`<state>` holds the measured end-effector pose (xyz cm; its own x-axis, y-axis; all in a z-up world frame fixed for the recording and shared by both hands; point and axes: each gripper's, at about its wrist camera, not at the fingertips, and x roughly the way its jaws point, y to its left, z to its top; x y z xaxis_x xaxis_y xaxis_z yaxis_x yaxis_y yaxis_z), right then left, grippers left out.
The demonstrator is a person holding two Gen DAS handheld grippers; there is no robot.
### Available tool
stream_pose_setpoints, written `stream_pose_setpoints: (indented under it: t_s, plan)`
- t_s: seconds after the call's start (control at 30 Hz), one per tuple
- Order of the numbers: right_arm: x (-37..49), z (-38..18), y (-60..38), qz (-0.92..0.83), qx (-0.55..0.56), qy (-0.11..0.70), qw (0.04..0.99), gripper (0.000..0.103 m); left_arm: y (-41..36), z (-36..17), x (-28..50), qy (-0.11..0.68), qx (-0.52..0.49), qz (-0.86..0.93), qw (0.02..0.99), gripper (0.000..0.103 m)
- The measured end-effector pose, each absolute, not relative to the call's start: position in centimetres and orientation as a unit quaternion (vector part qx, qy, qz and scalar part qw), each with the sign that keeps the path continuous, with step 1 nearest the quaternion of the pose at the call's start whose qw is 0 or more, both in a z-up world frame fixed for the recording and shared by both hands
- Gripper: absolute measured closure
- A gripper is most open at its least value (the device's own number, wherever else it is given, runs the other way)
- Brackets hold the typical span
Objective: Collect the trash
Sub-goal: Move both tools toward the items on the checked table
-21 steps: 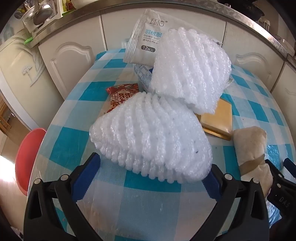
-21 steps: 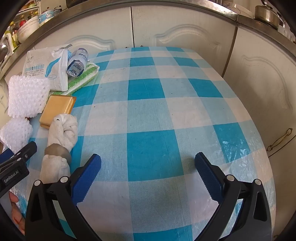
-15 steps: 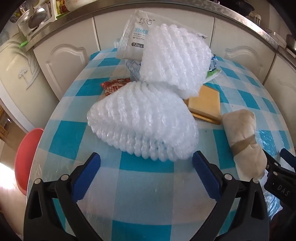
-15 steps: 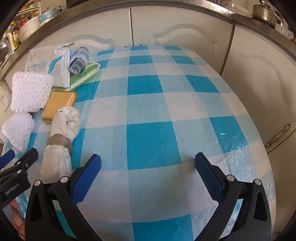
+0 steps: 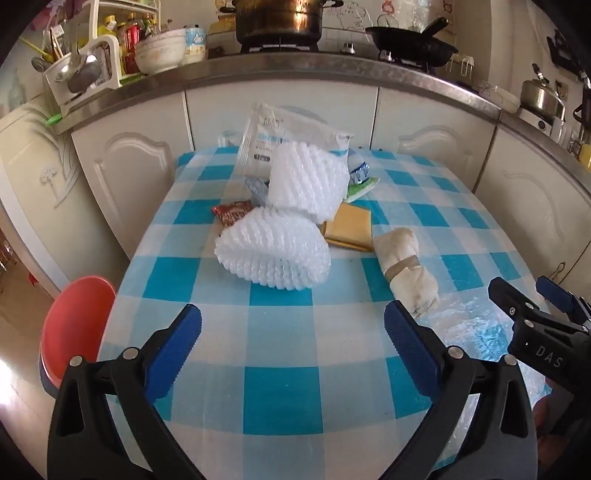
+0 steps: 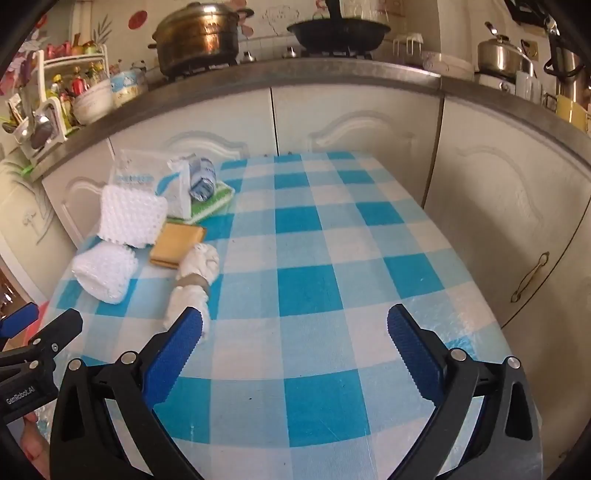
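Note:
Two white foam fruit nets (image 5: 275, 254) (image 5: 308, 182) lie on the blue checked table (image 5: 284, 332), with a red snack wrapper (image 5: 231, 212), a white packet (image 5: 280, 140) and a small crumpled bottle (image 6: 202, 179) around them. A rolled cloth with a band (image 5: 404, 267) lies to the right. My left gripper (image 5: 293, 338) stands open over the cloth-covered table, short of the nearer foam net (image 6: 105, 273). My right gripper (image 6: 295, 338) is open over bare tablecloth, its left finger in front of the rolled cloth's (image 6: 194, 280) near end. Nothing sits between either pair of fingers.
A yellow pad (image 5: 349, 227) and a green sponge (image 6: 214, 199) lie by the trash. White cabinets (image 6: 354, 122) and a counter with pots (image 6: 197, 33) stand behind the table. A red stool (image 5: 75, 325) sits at the table's left edge.
Both grippers have pulled back and tilted up: the foam nets and other items now look smaller and farther, and the counter has come into view. Both stay open.

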<state>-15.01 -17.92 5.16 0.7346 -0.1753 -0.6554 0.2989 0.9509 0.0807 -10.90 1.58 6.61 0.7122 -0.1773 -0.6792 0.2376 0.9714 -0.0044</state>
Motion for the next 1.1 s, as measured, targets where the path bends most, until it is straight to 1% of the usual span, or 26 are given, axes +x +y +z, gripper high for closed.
stream_pose_setpoints:
  t_s: [0.2, 0.5, 0.63, 1.1]
  plan:
    - [-19.6, 10.9, -16.4, -0.122, 0.081, 0.266, 0.953, 0.004, 3.9, 10.9, -13.5, 0.306, 0.037, -0.114, 0.944, 0.003]
    - [-25.9, 17.9, -14.2, -0.129, 0.039, 0.147, 0.980, 0.004, 7.2, 16.1, -17.4, 0.229, 0.023, -0.105, 0.968, 0.003]
    - [-27.8, 19.7, -13.2, -0.131, 0.017, 0.104, 0.986, 0.004, 7.9, 17.6, -18.8, 0.207, 0.020, -0.099, 0.973, 0.003]
    - [-31.3, 22.8, -10.4, -0.135, 0.006, 0.036, 0.990, 0.004, 9.7, 20.6, -21.5, 0.155, 0.006, -0.094, 0.983, 0.003]
